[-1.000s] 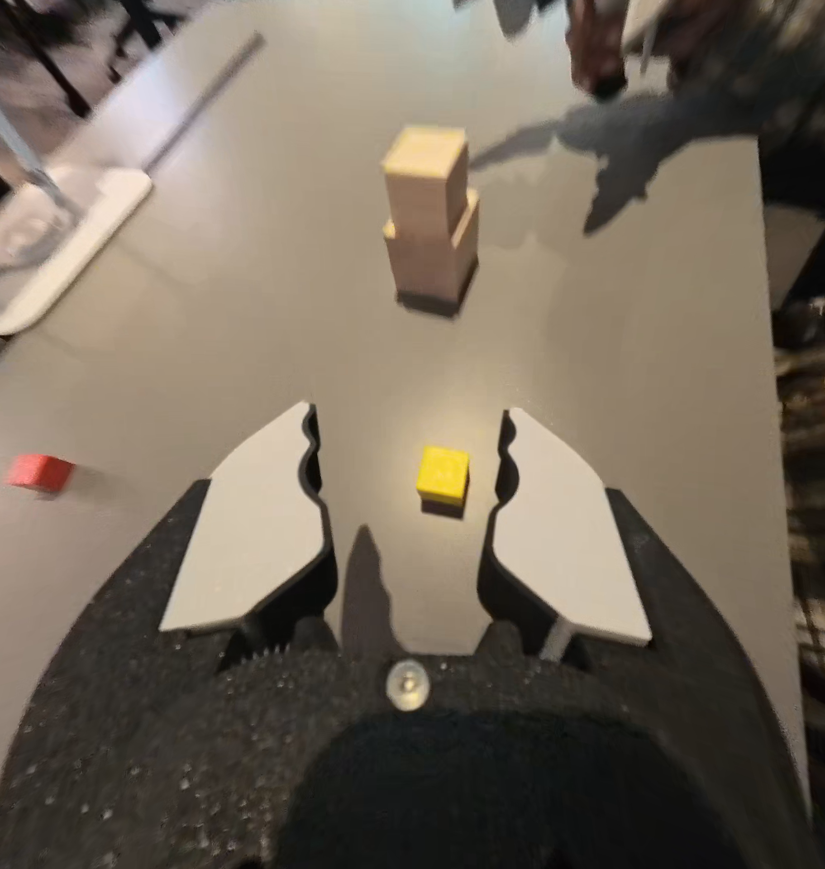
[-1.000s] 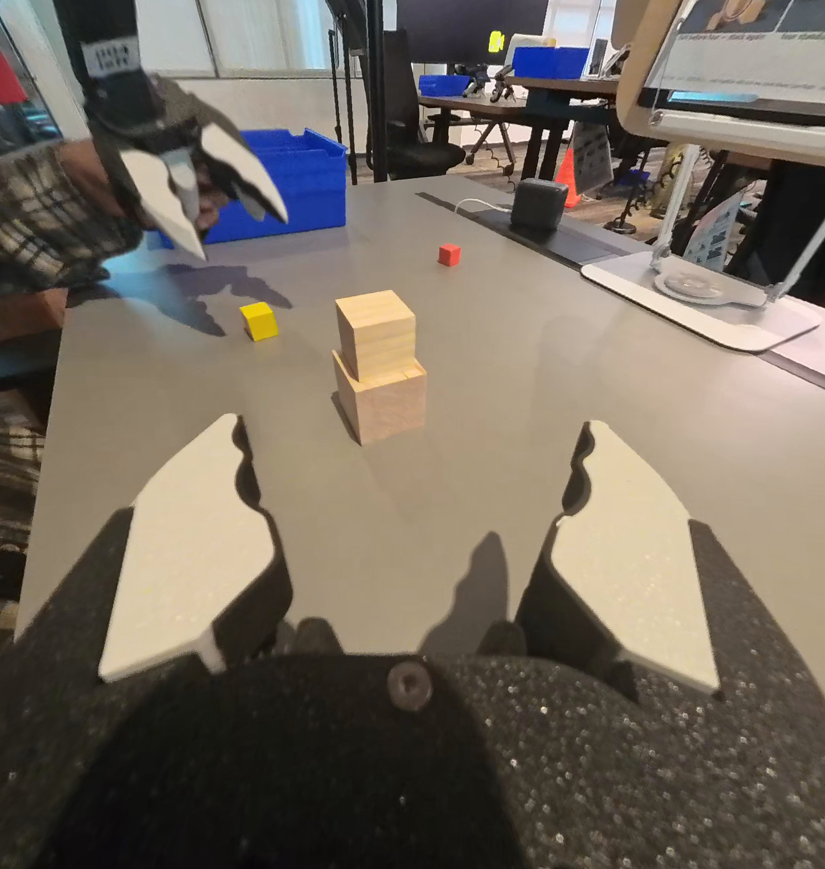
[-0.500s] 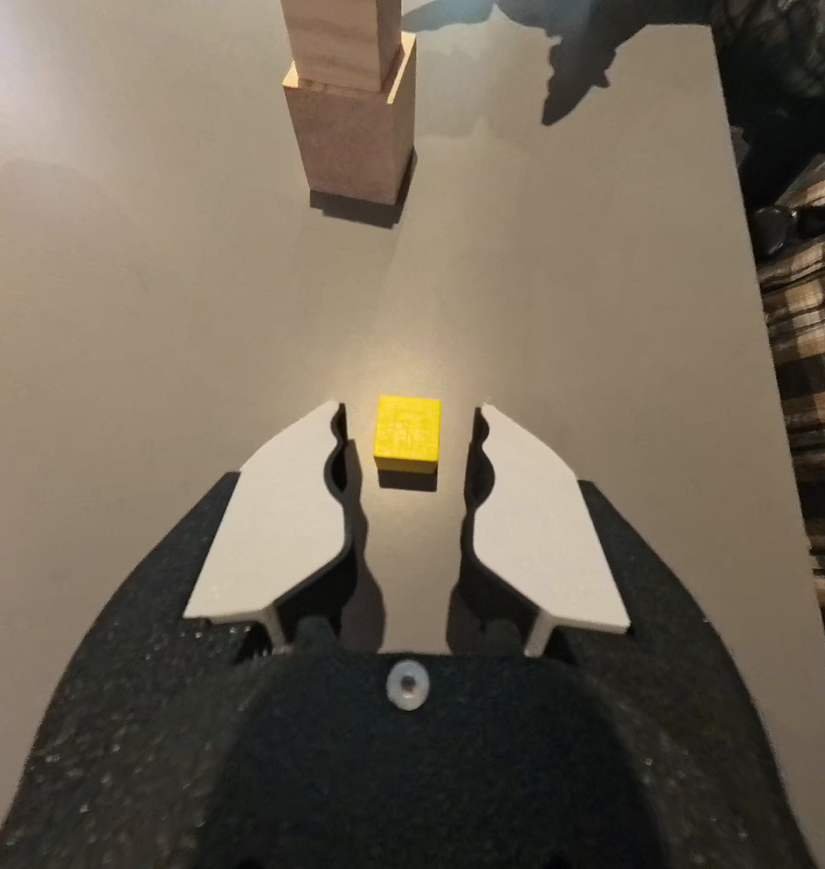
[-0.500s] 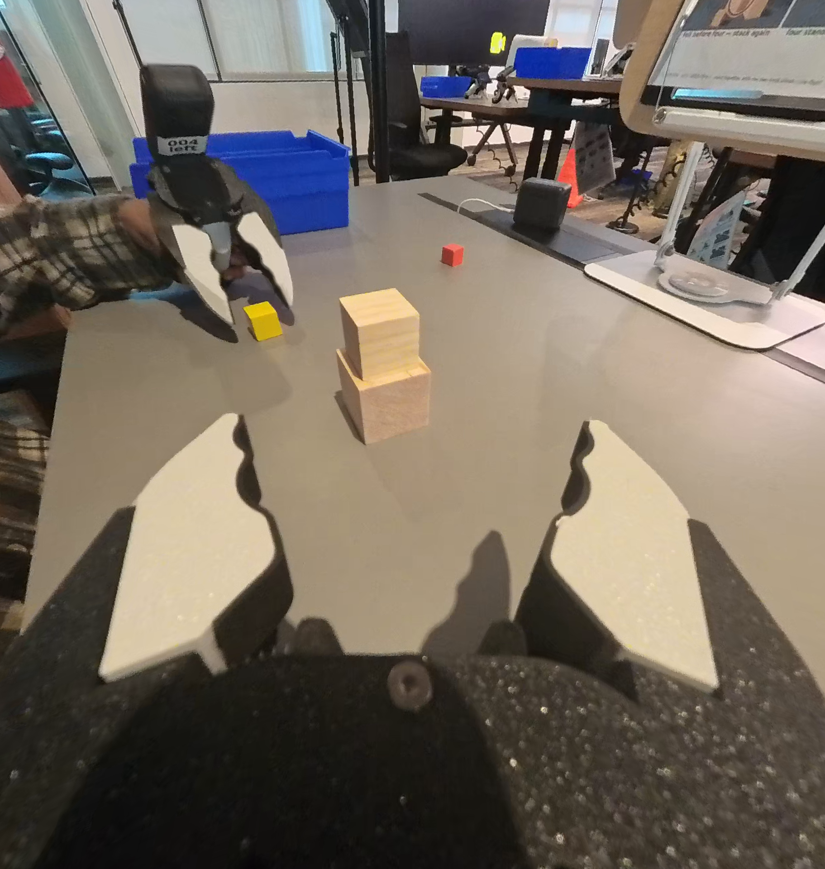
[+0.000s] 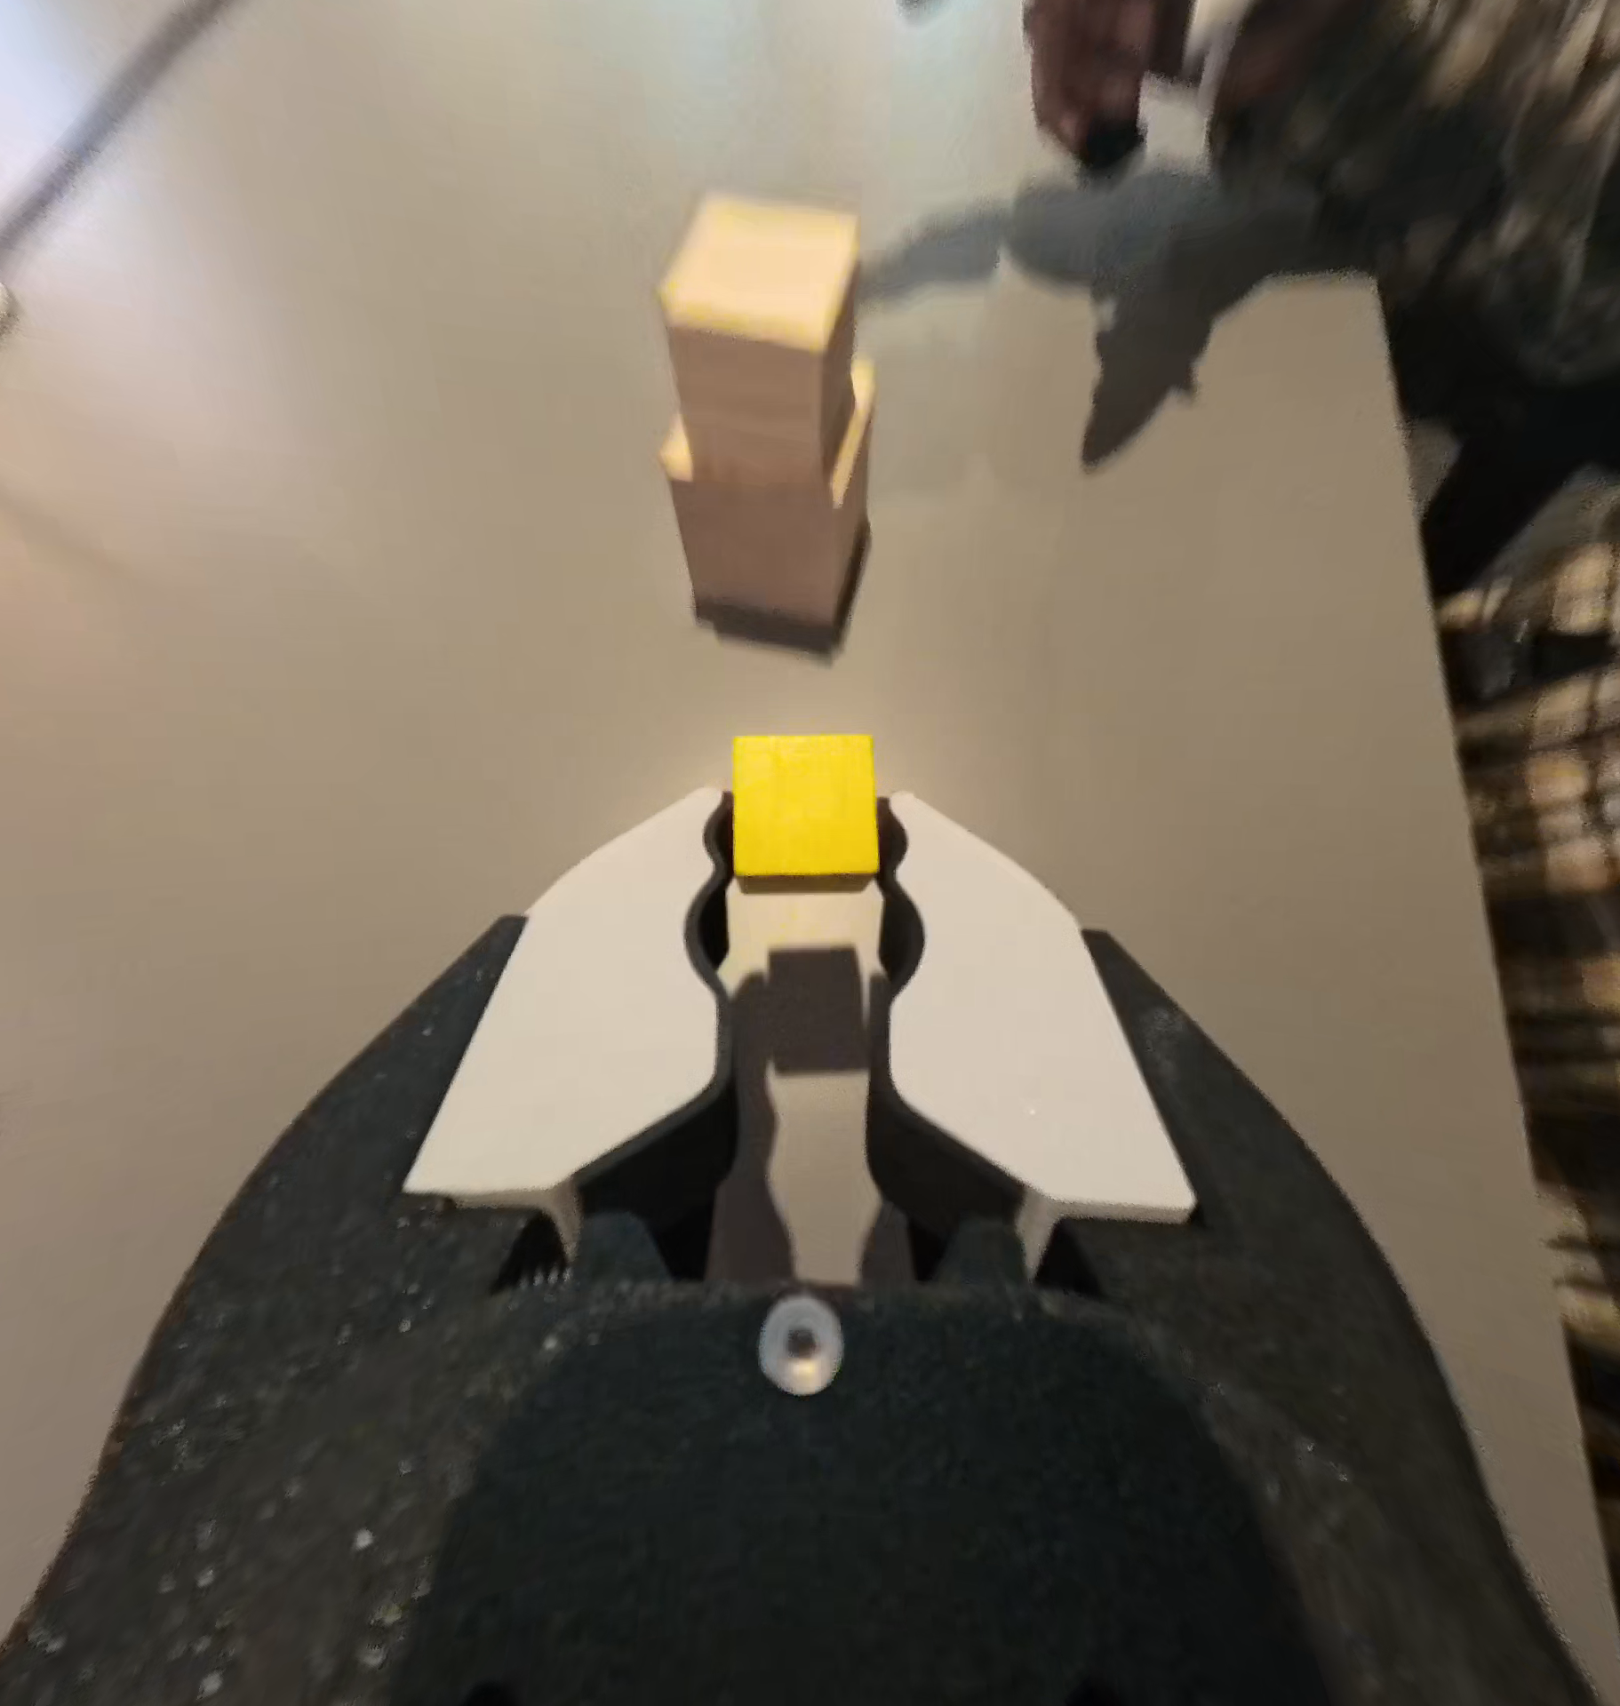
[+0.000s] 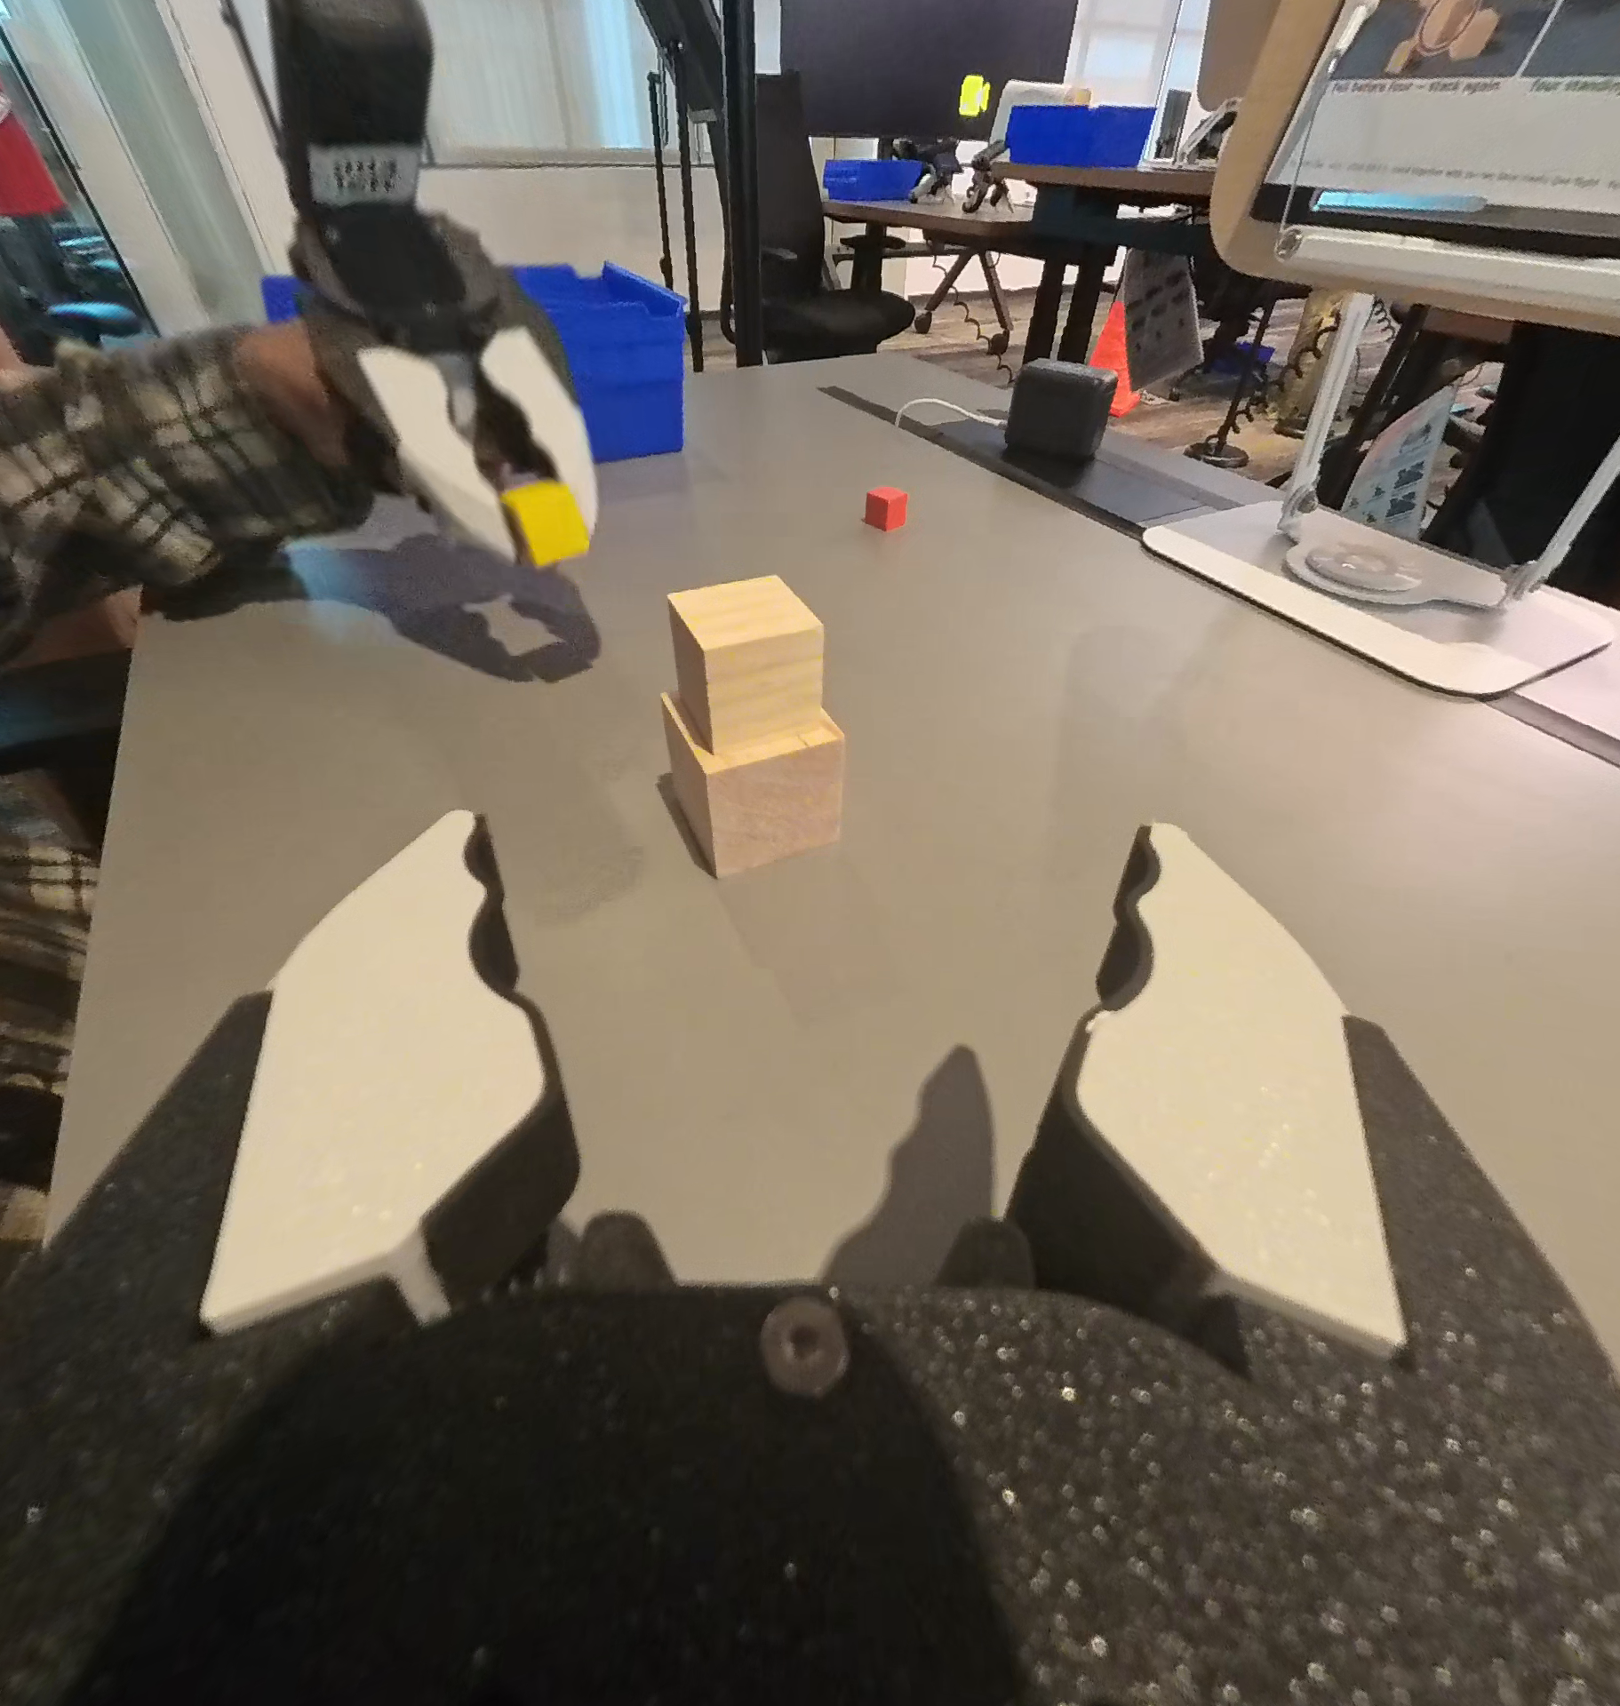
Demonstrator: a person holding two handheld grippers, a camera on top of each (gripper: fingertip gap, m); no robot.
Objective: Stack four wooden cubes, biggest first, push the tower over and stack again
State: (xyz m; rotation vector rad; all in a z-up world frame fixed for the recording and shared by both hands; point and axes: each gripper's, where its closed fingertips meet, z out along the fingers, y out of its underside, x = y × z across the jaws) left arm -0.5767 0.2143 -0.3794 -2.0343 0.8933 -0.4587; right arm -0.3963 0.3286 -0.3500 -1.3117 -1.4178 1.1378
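My left gripper (image 5: 804, 812) is shut on the small yellow cube (image 5: 804, 805) and holds it above the grey table; the cube's shadow lies on the table below it. In the right wrist view the left gripper (image 6: 547, 531) with the yellow cube (image 6: 545, 534) hangs up and to the left of the stack. Two plain wooden cubes stand stacked mid-table, the smaller (image 6: 747, 657) on the bigger (image 6: 758, 801); the stack (image 5: 769, 415) is ahead of the left gripper. A small red cube (image 6: 884, 509) lies farther back. My right gripper (image 6: 810, 900) is open and empty, in front of the stack.
A blue bin (image 6: 607, 355) stands at the table's far left corner. A black box (image 6: 1062, 409) on a dark strip and a white stand base (image 6: 1378, 595) under a monitor lie along the right side. A person's plaid sleeve (image 6: 123, 480) holds the left gripper. My hands' fingertips stand some 25 cm from each other.
My left gripper has closed on the yellow cube and lifted it off the table toward the stack. The right gripper has stayed open and almost still.
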